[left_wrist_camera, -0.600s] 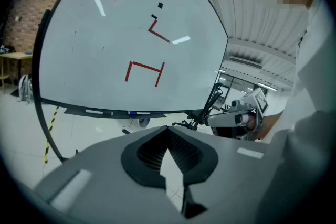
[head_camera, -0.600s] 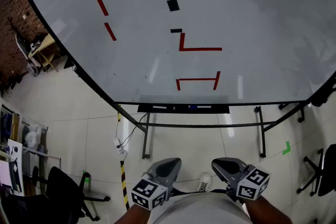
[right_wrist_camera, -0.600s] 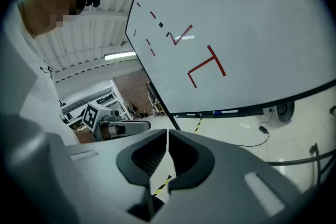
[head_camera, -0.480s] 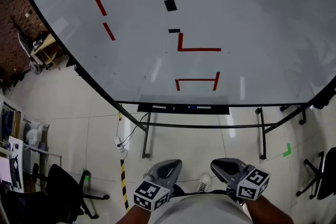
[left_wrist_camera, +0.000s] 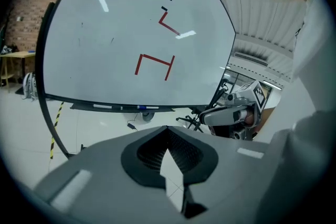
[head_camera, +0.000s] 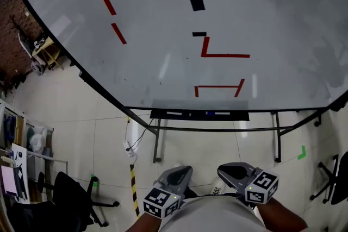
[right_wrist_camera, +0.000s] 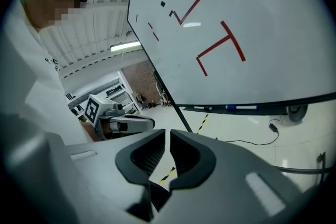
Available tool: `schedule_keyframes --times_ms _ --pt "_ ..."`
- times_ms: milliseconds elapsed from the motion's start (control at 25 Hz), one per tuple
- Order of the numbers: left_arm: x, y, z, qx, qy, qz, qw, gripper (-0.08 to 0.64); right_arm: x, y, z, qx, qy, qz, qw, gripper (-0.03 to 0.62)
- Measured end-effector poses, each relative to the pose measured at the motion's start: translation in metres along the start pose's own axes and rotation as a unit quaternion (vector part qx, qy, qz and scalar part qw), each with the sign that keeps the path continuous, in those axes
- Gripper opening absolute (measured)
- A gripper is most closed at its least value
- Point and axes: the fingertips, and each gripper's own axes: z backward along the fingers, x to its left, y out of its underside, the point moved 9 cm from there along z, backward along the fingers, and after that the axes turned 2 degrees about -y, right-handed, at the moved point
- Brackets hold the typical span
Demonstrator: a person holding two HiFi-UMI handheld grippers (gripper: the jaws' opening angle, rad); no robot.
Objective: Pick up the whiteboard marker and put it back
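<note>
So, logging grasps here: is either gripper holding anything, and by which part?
Nothing is held: left gripper and right gripper are both empty, jaws together. The markers lie in the whiteboard's tray.

No word, number or brand can be read anywhere. The whiteboard (head_camera: pixel 136 13) carries only red lines (head_camera: pixel 225 55) and black patches (head_camera: pixel 197 3) towards its lower edge, and these form no letters. The marker cubes (head_camera: pixel 160 202) show black-and-white square patterns, not text.
</note>
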Motion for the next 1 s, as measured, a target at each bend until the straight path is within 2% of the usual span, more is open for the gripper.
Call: schedule_keyframes --times_ms 160,360,560,680,800,1000 --pt "0.038 -0.032 -0.009 -0.004 0.032 -0.033 0.9989 0.008 -0.003 -0.021 -0.032 -0.014 0.033 0.002 0.999 0.030" --pt "0.082 -0.066 -0.014 0.005 0.084 -0.088 0.9925 0.008 -0.006 -0.049 -0.068 -0.039 0.092 0.020 0.995 0.002" --pt "0.106 -0.079 -0.019 0.010 0.114 -0.117 0.9865 0.008 -0.004 -0.063 -0.080 -0.056 0.145 0.036 0.987 0.002" --pt "0.111 -0.083 -0.026 0.013 0.119 -0.140 0.9829 0.009 -0.009 -0.063 -0.077 -0.061 0.166 0.031 0.984 0.002" --pt "0.110 -0.086 -0.034 0.014 0.117 -0.137 0.9835 0.008 -0.018 -0.064 -0.073 -0.061 0.172 0.024 0.983 0.002" --pt "0.100 -0.092 -0.044 0.000 0.104 -0.093 0.9903 0.008 -0.035 -0.071 -0.063 -0.040 0.165 0.034 0.985 0.002"
